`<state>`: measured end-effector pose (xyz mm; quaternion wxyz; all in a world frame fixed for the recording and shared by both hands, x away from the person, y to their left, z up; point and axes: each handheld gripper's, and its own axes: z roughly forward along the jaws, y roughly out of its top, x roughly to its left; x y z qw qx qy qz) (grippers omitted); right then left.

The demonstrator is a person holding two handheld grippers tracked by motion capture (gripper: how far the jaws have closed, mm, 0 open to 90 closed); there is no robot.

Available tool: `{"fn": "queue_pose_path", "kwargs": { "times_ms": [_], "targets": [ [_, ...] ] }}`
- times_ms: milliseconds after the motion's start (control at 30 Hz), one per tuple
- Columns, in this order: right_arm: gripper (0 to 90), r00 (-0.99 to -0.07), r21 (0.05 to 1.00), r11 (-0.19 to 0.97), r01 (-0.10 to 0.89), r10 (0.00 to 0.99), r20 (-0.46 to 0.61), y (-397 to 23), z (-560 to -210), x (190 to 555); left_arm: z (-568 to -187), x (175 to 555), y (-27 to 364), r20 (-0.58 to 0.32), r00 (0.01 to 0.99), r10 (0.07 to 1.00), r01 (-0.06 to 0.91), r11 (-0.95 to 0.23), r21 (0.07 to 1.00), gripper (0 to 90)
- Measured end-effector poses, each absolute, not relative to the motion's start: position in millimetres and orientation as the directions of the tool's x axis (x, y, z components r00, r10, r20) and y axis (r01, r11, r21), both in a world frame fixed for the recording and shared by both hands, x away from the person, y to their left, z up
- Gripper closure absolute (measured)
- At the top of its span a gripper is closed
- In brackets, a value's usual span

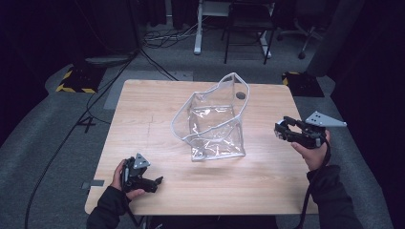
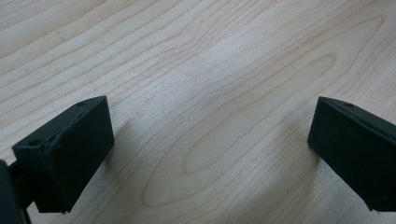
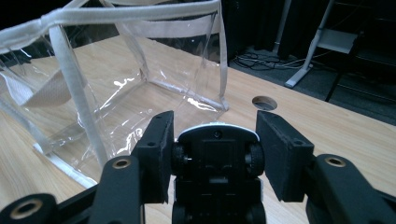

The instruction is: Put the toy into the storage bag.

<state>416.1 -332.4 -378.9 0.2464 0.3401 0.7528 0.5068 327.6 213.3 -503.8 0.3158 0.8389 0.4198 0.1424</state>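
Observation:
A clear plastic bag (image 1: 215,119) with white trim stands open in the middle of the wooden table (image 1: 143,119). In the right gripper view the bag (image 3: 116,79) is close ahead and to the left. My right gripper (image 1: 282,130) hangs above the table's right edge, right of the bag. It (image 3: 215,135) is shut on a small black toy car (image 3: 217,161), whose underside and wheels face the camera. My left gripper (image 1: 155,182) lies on the table near the front left corner. Its jaws (image 2: 210,135) stand wide open over bare wood, with nothing between them.
A round cable hole (image 1: 240,95) is in the tabletop behind the bag, also seen as the hole (image 3: 264,102) in the right gripper view. Beyond the table are grey carpet, cables (image 1: 157,38), desk legs (image 1: 197,28) and a chair base (image 1: 301,33).

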Motion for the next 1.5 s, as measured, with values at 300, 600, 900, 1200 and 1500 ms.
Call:
{"fn": "queue_pose_path", "kwargs": {
  "times_ms": [300,600,900,1200,1500],
  "targets": [
    [49.0,-0.650,0.938,0.252,0.239,0.759,-0.038,-328.9,-360.8,420.9,-503.8,327.7,213.3,-0.026,0.607,0.794,0.614,-0.448,0.650,0.5],
    [49.0,-0.655,0.944,0.255,0.212,0.753,-0.057,-319.3,-341.7,421.6,-503.9,327.7,213.3,-0.026,0.607,0.794,0.614,-0.448,0.650,0.5],
    [49.0,-0.663,0.946,0.257,0.200,0.746,-0.063,-311.9,-333.4,425.4,-503.8,327.7,213.3,-0.026,0.607,0.794,0.614,-0.448,0.650,0.5],
    [49.0,-0.662,0.947,0.255,0.195,0.746,-0.064,-306.3,-327.4,425.4,-503.9,327.7,213.3,-0.026,0.608,0.794,0.614,-0.448,0.650,0.5],
    [49.0,-0.662,0.953,0.241,0.184,0.747,-0.061,-300.5,-317.5,425.4,-503.8,327.7,213.3,-0.026,0.608,0.793,0.614,-0.449,0.649,0.5]
  ]
}}
